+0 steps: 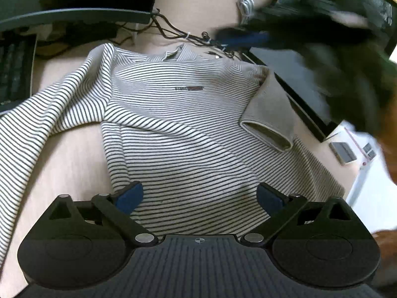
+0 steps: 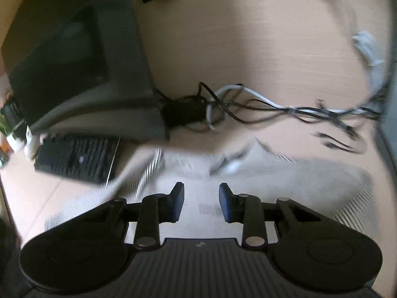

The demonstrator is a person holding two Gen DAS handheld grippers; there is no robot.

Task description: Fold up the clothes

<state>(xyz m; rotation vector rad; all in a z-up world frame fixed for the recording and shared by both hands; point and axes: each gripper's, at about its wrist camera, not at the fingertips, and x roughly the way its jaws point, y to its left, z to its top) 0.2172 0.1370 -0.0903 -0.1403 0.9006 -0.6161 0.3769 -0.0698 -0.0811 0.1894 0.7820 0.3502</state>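
On the table point(image 1: 74, 154), striped shirt point(image 1: 178, 124) lies mid-table, one sleeve folded in. My left fingers point(image 1: 200, 196) and right fingers point(image 2: 201, 203) released, empty. Risk: snagging cables point(image 2: 248, 106) near collar.

Light wood desk point(image 1: 74, 159) with a striped shirt point(image 1: 178, 129) spread flat on it, plus a black keyboard point(image 2: 77, 156), tangled cables point(image 2: 248, 106) and a monitor base point(image 2: 82, 74).

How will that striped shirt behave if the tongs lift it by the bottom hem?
The striped shirt will probably droop limply: its long sleeve already lies in soft curves and wrinkles. It looks like light knit, so the rest may drag across the desk and unfold the turned-back sleeve.
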